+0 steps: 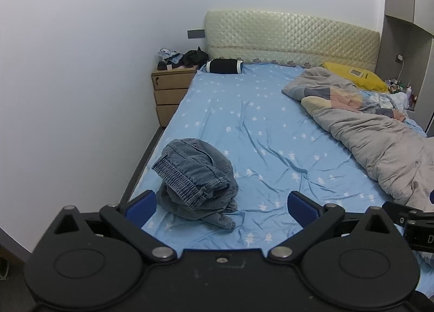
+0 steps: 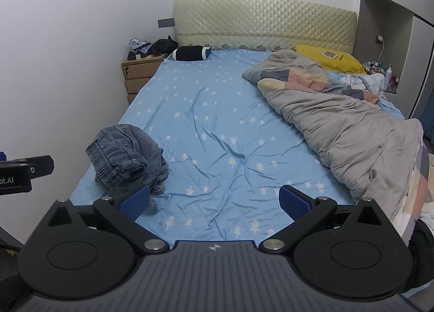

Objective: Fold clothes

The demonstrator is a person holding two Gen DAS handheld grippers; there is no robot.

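At the far left a wooden nightstand (image 1: 171, 92) stands against the wall beside the bed (image 1: 244, 111). On the bed's blue sheet, near its left edge, the denim garment (image 1: 195, 173) lies in a crumpled heap, elastic waistband uppermost. The left claw (image 1: 221, 206) hovers just short of it, spread wide and holding nothing; the heap sits toward its left finger. Further right, the right claw (image 2: 214, 202) is equally wide and empty above bare sheet, the garment (image 2: 127, 157) off by its left finger. A grey quilt (image 2: 352, 132) is bunched along the right side. Folding looks not yet begun: this is the approach. The next move likely calls for pinching the waistband and pulling the heap flat onto the open sheet.
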